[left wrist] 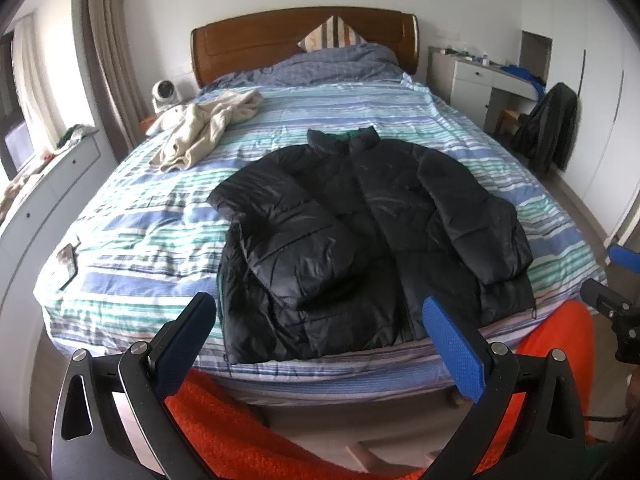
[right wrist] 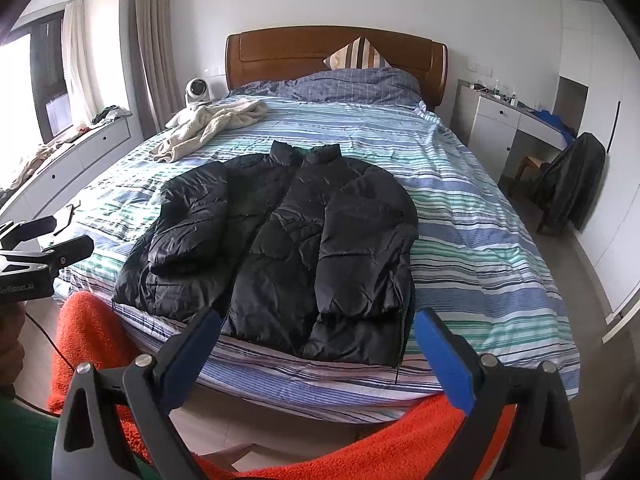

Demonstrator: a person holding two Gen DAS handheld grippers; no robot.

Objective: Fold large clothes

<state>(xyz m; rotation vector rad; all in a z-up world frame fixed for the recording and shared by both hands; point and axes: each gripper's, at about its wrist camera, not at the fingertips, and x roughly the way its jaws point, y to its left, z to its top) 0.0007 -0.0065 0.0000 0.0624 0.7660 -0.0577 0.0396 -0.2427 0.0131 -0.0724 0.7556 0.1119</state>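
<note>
Left gripper [left wrist: 320, 322], right gripper [right wrist: 318, 338]: both spread, empty | jacket [left wrist: 360, 232]: frame centre, sleeves folded | risk: slick puffy fabric slipping, springing open

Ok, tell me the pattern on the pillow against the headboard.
Brown, tan and white stripes on the pillow; clearest in the right wrist view.

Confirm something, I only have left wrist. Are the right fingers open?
Observer: Yes. The right gripper has its fingers spread wide with nothing between them, at the foot of the bed, short of the black jacket.
Operator: How does my left look from outside?
Observer: The left gripper hovers off the bed's near left corner, clear of the jacket.
Operator: Anything trailing?
Observer: A thin cable runs down below it, beside the orange fabric.
</note>
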